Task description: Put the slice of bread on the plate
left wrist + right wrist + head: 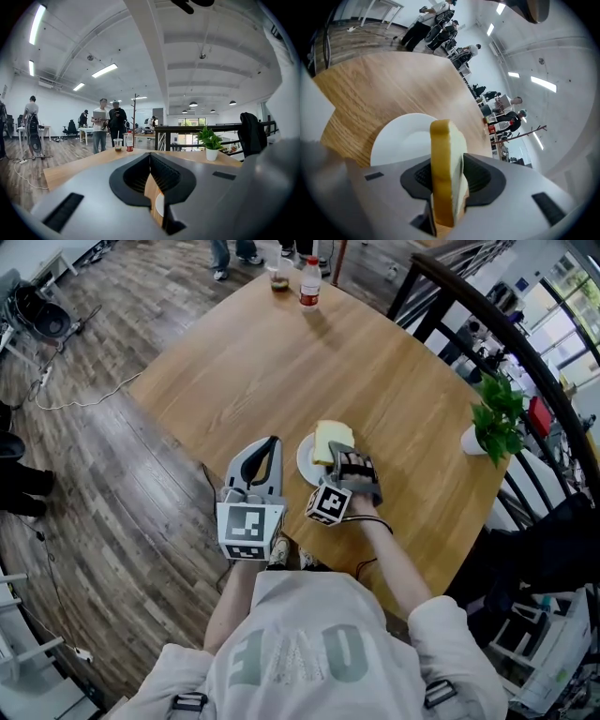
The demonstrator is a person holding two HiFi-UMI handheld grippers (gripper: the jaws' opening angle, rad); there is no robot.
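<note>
A thick slice of bread [330, 440], pale with a yellow crust, stands on edge between the jaws of my right gripper [341, 452], which is shut on it. In the right gripper view the bread [443, 154] fills the gap of the right gripper [447, 180] and hangs just over the white plate [398, 138]. The plate [305, 462] sits on the wooden table [244, 362] near its front edge. My left gripper [271, 442] rests to the left of the plate, its jaws together and empty. In the left gripper view a sliver of the plate [160, 206] shows behind the left gripper [150, 157].
A bottle with a red label [309, 284] and a cup of dark drink [278, 276] stand at the table's far end. A potted plant [495, 423] sits at the right edge, beside a dark railing [487, 329]. People stand on the wooden floor beyond.
</note>
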